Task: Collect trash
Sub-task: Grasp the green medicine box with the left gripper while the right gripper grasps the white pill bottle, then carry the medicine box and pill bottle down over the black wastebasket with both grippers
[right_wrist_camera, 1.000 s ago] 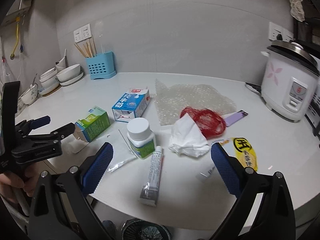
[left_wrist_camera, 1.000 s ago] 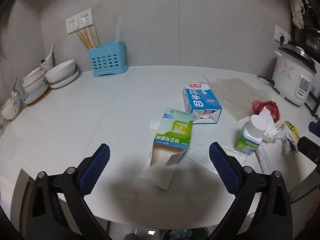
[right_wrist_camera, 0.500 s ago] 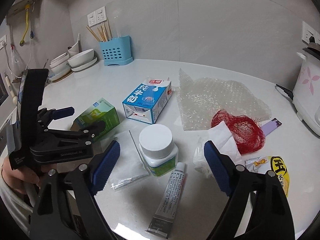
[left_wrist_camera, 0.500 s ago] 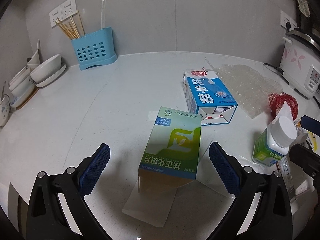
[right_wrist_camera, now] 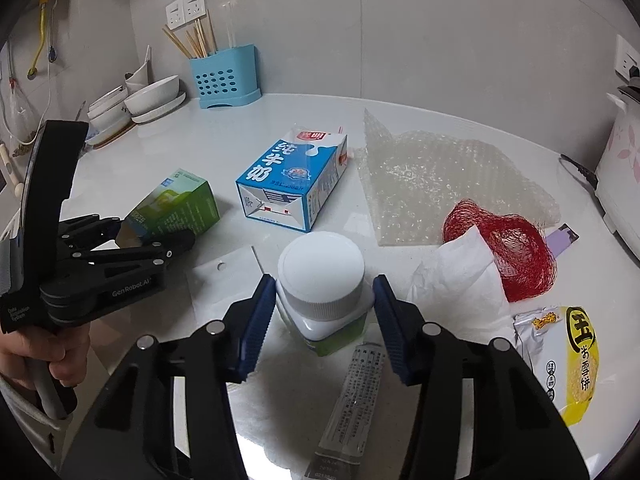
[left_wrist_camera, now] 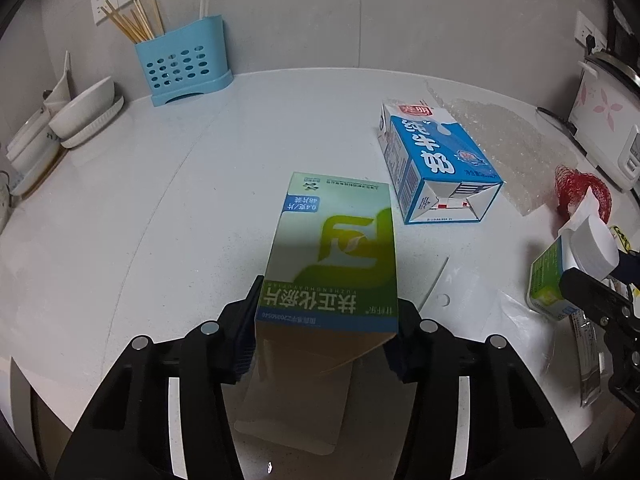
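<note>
— Where's the left gripper (left_wrist_camera: 326, 340) relative to the green cardboard medicine box (left_wrist_camera: 334, 256)?

— The box lies flat on the white countertop (left_wrist_camera: 160, 208), long axis running away along the fingers; the jaws are closing across its near end, apparently touching both sides.

— And the right gripper (right_wrist_camera: 325, 320)?

— Closing around the white-capped plastic pill bottle (right_wrist_camera: 322, 284), upright between the pads; small gaps seem to remain.

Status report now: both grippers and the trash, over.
Left gripper closing, fingers at green box sides. Right gripper closing around white-capped bottle. Tube lies just below bottle; nothing blocks either grasp.
</note>
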Demonstrator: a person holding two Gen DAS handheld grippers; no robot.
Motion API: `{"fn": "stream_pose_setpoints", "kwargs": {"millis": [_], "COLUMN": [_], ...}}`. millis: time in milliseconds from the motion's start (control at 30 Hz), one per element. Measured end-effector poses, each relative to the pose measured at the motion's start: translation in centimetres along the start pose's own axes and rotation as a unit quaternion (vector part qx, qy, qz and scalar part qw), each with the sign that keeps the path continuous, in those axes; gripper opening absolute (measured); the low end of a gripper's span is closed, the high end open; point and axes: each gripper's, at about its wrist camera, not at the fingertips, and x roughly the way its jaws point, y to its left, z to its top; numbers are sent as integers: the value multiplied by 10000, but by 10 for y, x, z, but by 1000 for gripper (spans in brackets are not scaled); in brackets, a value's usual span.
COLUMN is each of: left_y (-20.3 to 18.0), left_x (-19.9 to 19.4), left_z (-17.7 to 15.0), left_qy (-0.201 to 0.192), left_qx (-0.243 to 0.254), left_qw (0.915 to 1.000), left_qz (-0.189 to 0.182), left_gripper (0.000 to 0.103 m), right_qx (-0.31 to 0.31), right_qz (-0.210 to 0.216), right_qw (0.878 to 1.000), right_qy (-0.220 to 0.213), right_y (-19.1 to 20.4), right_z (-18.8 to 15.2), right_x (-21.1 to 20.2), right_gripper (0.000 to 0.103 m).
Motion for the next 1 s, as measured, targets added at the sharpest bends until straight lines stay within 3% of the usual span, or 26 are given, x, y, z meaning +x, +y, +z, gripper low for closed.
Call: {"fn": "stream_pose_setpoints", "kwargs": {"millis": [233,500,700,1000], "left_y": [1,-1,-8,-14], "left_x": [-26,-87,-136,-173], "left_z": [0,-13,-41,-95], "left_qy": [-259,-706,-984,-1077], "left_qx": [-79,-85,-17,-27], "left_qw": [9996,9975,9950,9940], "left_qz": [6,-40,-144,-182], "left_gripper": [48,48,48,48], "right_qx": [-12,-42,-14,32], "right_qz": [-94,-167,-182,-209], "right_qw": [9996,9971,9946,9930], "right_qy": [-279,-741,-1017,-1164], "right_y": [5,15,23,39], "right_z": [3,1,-20,-78], "right_x": [-17,-65,-108,-150], "right_gripper": [48,48,48,48]}}
